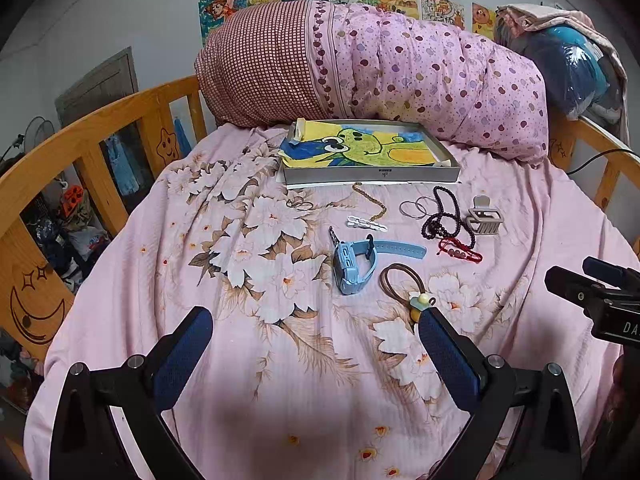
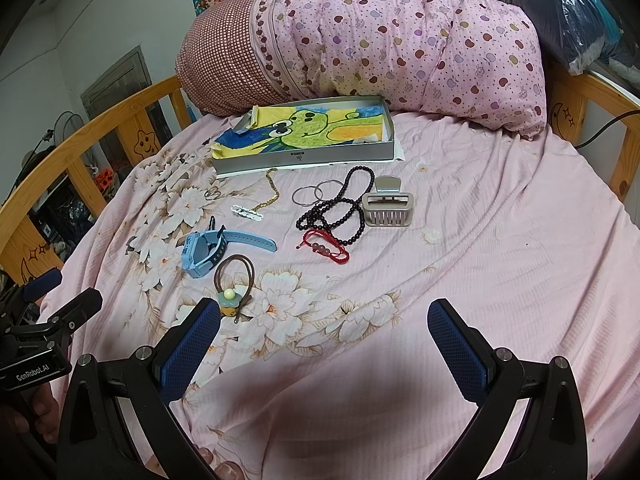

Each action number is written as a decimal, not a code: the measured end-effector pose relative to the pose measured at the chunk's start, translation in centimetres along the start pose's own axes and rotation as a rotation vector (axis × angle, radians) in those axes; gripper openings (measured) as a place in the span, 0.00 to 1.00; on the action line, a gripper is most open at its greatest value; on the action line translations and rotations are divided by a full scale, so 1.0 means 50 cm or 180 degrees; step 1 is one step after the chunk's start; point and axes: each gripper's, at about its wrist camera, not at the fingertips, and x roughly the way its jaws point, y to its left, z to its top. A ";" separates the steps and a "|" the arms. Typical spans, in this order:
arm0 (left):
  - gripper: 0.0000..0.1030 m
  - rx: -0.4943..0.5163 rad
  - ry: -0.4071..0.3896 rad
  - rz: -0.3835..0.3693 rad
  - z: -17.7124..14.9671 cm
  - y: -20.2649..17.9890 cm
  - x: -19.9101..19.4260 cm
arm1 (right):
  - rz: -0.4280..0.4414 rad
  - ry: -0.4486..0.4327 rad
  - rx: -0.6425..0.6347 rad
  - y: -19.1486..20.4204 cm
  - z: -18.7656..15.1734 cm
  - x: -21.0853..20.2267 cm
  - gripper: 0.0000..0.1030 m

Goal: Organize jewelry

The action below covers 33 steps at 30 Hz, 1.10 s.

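Jewelry lies spread on a pink floral bedsheet. A blue watch (image 1: 354,262) (image 2: 208,250) lies beside a brown hair tie with a bead charm (image 1: 404,282) (image 2: 232,280). Farther back are a red cord bracelet (image 1: 460,252) (image 2: 326,248), dark bead necklace (image 1: 442,216) (image 2: 340,208), grey claw clip (image 1: 482,216) (image 2: 387,204), silver hoops (image 1: 416,206) (image 2: 312,194), gold chain (image 1: 370,202) (image 2: 271,194) and white clip (image 1: 366,223) (image 2: 247,213). A grey shallow box (image 1: 372,174) (image 2: 304,156) holds a frog drawing. My left gripper (image 1: 316,330) and right gripper (image 2: 324,322) hover open above the near sheet, holding nothing.
A rolled pink quilt (image 1: 400,68) (image 2: 380,44) lies behind the box. Wooden bed rails (image 1: 92,140) (image 2: 616,136) run along both sides. A bagged blue bundle (image 1: 572,68) sits at the back right. A cable (image 2: 608,128) crosses the right rail.
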 end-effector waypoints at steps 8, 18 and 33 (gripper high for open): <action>1.00 0.0003 0.0167 -0.0002 -0.030 -0.007 0.026 | -0.0067 0.0080 0.0021 0.003 -0.004 0.007 0.99; 1.00 0.0007 0.0318 -0.0037 0.014 0.048 0.056 | 0.0054 0.0097 0.0140 -0.013 0.015 0.006 0.99; 1.00 0.0271 0.0566 -0.0573 0.063 0.068 0.142 | 0.0559 0.0667 -0.0310 0.030 0.028 0.093 0.99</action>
